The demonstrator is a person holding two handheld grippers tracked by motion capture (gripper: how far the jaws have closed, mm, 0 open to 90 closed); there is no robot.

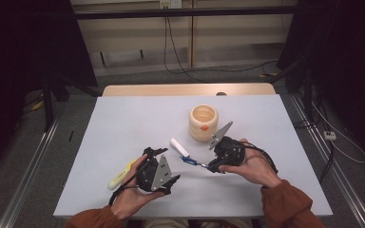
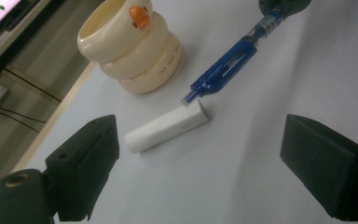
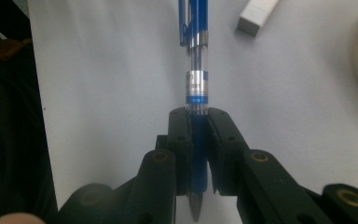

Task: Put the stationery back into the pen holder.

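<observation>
Above table, right claw [image 3: 199, 126] clamping pen [image 3: 196, 56]

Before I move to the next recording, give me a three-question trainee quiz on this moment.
1. True or false: the right gripper is shut on the pen.
2. Multiple choice: what lies between the left gripper's open jaws, farther off on the table? A) the highlighter B) the white eraser C) the cup
3. Fill in: the cup with the orange duck beak stands ____ on the table.

Key: 1. True; its jaws clamp the barrel near the tip end. 2. B. 3. Upright.
</observation>
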